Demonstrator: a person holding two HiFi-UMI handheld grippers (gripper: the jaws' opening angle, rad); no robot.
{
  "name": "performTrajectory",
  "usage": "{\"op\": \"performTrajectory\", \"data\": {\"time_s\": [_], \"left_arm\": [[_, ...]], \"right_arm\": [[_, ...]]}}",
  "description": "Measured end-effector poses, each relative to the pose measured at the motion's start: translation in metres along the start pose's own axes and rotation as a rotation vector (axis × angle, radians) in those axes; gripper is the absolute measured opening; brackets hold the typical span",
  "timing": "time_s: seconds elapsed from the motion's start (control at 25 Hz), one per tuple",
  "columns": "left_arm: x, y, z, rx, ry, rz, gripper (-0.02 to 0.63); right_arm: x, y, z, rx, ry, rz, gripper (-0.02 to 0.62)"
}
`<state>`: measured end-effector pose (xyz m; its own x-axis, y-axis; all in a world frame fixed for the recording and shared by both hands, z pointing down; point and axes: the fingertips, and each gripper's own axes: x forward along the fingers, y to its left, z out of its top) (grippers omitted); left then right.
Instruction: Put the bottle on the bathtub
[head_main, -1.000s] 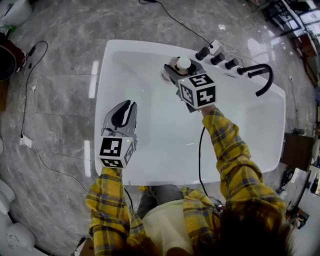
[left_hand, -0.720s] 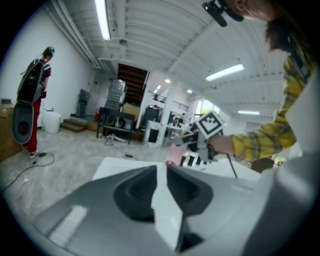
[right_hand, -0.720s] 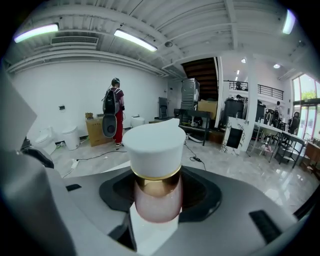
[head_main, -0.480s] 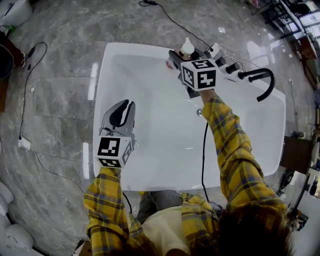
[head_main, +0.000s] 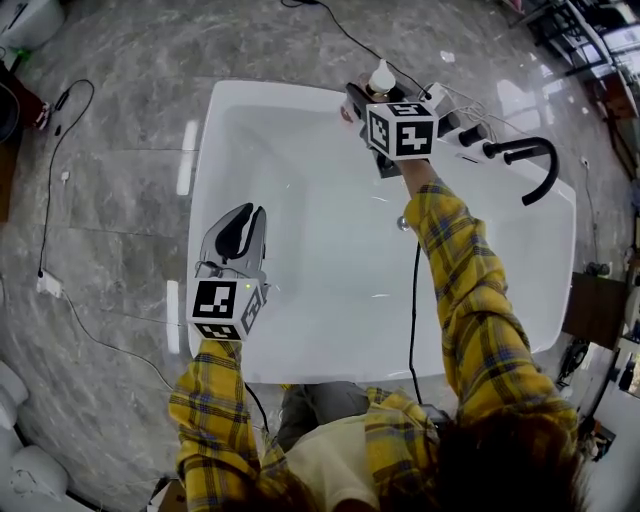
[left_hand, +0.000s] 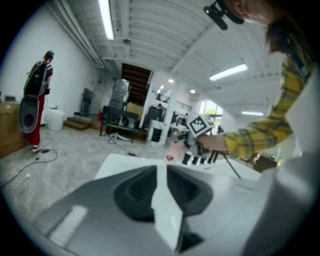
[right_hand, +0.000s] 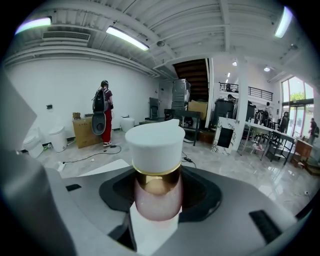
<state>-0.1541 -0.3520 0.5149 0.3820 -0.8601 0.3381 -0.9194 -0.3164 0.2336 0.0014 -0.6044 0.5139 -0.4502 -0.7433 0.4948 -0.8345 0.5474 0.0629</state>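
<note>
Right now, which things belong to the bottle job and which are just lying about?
In the job: bottle, clamped in the right gripper; bathtub, at whose far rim it is held.
Lying about: left gripper, shut and empty; black faucet; knobs.

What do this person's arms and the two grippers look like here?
The left sleeve and right sleeve are yellow plaid with dark checks. The left gripper and right gripper have grey, rounded shells with black recesses and white pads inside. The left cube and right cube are white with black square markers. A black cable runs below the right sleeve.
</note>
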Motion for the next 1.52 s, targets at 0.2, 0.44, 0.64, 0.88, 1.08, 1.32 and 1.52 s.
{"op": "performTrajectory", "data": {"time_s": [0.2, 0.44, 0.64, 0.88, 1.08, 1.32, 1.52], "left_arm": [[-0.002, 0.006, -0.008, -0.013, 0.0, 0.006, 0.063], [-0.002, 0.009, -0.018, -0.022, 0.005, 0.011, 0.063], [-0.002, 0.01, -0.021, -0.03, 0.009, 0.005, 0.063], [-0.003, 0.011, -0.023, -0.032, 0.011, 0.0, 0.063], [-0.005, 0.011, -0.024, -0.036, 0.012, 0.007, 0.063], [-0.008, 0.012, -0.028, -0.038, 0.017, 0.018, 0.063], [-0.007, 0.009, -0.03, -0.04, 0.016, 0.014, 0.063]], "right_arm": [[0.012, -0.007, -0.001, 0.006, -0.013, -0.03, 0.219], [0.024, -0.013, 0.001, 0.041, -0.03, -0.051, 0.219], [0.029, -0.023, -0.003, 0.087, -0.026, -0.088, 0.219], [0.035, -0.026, -0.011, 0.112, -0.01, -0.116, 0.219], [0.038, -0.034, -0.009, 0.135, -0.042, -0.132, 0.221], [0.04, -0.038, -0.006, 0.126, -0.053, -0.145, 0.221], [0.042, -0.042, -0.007, 0.145, -0.07, -0.14, 0.221]]}}
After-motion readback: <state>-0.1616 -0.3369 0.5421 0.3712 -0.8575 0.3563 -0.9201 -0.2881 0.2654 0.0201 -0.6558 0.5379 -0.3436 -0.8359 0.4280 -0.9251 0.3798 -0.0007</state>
